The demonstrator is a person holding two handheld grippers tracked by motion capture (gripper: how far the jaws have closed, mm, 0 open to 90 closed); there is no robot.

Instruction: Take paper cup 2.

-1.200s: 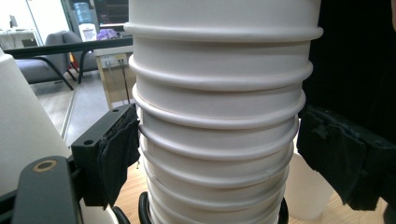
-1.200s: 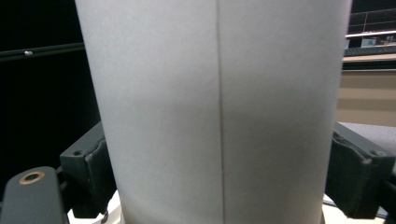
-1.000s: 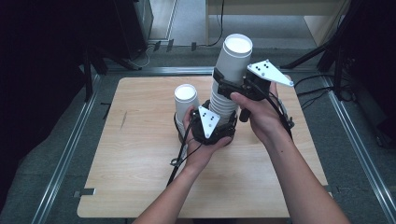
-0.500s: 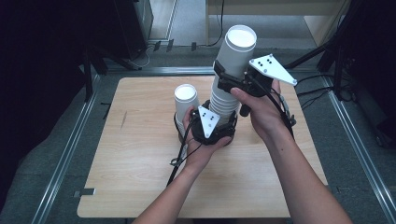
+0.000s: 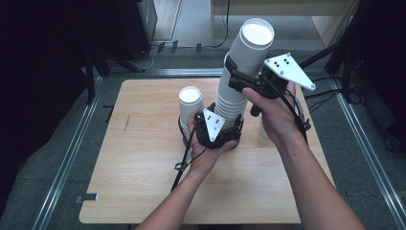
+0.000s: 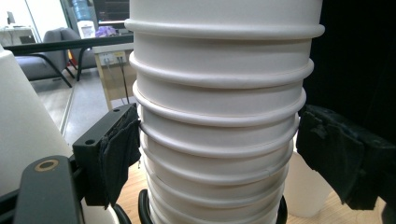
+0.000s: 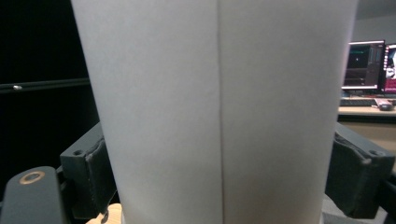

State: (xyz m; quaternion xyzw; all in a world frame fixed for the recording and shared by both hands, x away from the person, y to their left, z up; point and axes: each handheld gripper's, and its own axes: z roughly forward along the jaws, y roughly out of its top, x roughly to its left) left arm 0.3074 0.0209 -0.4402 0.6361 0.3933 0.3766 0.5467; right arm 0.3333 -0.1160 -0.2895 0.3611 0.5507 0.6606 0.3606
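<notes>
A tall stack of upturned white paper cups (image 5: 229,103) (image 6: 219,116) stands on the wooden table (image 5: 143,167). My left gripper (image 5: 230,123) (image 6: 217,144) is shut on the stack low down, with both black pads against its ribbed rims. My right gripper (image 5: 242,72) (image 7: 219,177) is shut on the top cup (image 5: 251,45) (image 7: 219,102), which tilts to the right and sits partly lifted off the stack. The stack's base is hidden behind my left gripper in the high view.
A single upturned white cup (image 5: 190,101) (image 6: 23,140) stands just left of the stack, against my left hand. Another white cup (image 5: 262,129) (image 6: 303,191) stands to the right, behind the right wrist. Metal rails edge the table.
My right gripper has risen a little with the top cup, drawing it further out of the stack. The left gripper and the stack have stayed put.
</notes>
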